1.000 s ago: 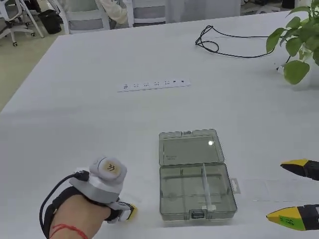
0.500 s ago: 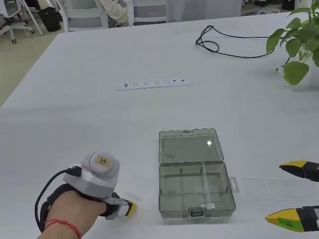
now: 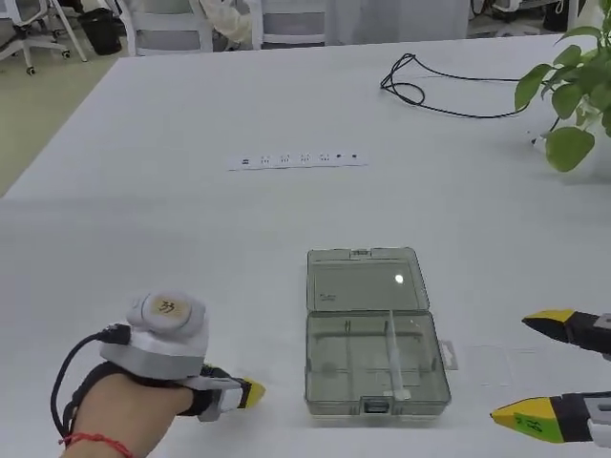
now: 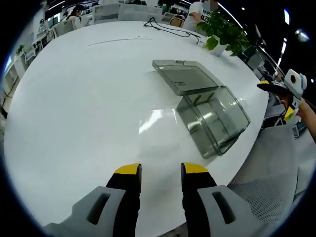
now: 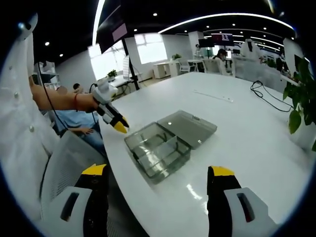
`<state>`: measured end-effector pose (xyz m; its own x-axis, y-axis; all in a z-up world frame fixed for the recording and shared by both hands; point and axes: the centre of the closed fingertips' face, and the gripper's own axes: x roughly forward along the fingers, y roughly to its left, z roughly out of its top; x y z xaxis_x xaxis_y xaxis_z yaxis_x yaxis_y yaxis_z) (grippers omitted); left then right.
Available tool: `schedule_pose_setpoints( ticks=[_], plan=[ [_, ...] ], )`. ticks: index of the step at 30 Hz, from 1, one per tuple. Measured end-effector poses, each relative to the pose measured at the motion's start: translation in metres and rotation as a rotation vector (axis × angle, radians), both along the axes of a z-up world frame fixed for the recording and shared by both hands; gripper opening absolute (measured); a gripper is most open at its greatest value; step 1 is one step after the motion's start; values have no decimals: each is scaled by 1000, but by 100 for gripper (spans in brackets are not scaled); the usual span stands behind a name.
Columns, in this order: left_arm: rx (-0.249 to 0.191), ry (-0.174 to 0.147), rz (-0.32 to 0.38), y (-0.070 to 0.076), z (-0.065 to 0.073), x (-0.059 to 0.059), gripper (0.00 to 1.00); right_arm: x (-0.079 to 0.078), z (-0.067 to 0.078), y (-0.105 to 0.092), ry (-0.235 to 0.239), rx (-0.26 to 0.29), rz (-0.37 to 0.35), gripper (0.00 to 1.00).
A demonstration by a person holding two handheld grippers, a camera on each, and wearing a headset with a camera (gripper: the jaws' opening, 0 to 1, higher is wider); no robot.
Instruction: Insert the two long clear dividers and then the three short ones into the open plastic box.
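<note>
The open plastic box (image 3: 325, 367) is smoky and see-through. It sits close to the near edge of the desk (image 3: 191, 239). Its lid (image 3: 366, 283) lies flat behind it. One long clear divider (image 3: 393, 355) stands inside, nearer the right wall.

Faint clear pieces (image 3: 496, 363) lie flat on the desk just right of the box.

The left gripper (image 3: 246, 393) is left of the box by the near edge, not touching it. Its jaws are a little apart and hold nothing. The right gripper (image 3: 535, 367) is to the right of the box, jaws wide apart and holding nothing.

White desk top lies between the box and the power strip (image 3: 298, 159). A black cable (image 3: 420, 86) and a plant (image 3: 573, 95) are toward the far right corner.

A small mark on the lid is too tiny to read.
</note>
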<state>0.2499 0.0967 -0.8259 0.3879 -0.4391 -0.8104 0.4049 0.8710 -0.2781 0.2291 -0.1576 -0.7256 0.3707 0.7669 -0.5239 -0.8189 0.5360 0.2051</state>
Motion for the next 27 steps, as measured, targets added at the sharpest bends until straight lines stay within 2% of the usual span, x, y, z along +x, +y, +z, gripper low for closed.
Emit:
schedule_pose_setpoints(
  ticks=[8, 14, 16, 18, 21, 27],
  plan=[
    [-106, -71, 29, -15, 31, 4, 30, 4, 18, 21, -3, 47, -17, 80],
    [-195, -128, 30, -33, 59, 9, 30, 3, 30, 40, -4, 51, -12, 76],
    [-226, -145, 18, -41, 68, 9, 30, 4, 34, 48, 14, 63, -22, 75],
    [-241, -155, 18, -45, 74, 9, 30, 3, 39, 55, 10, 71, -14, 72],
    [-285, -175, 11, -55, 85, 9, 30, 5, 47, 67, 29, 95, -40, 68],
    [-344, -204, -22, -75, 101, 5, 30, 14, 61, 86, 61, 158, -106, 52]
  ],
)
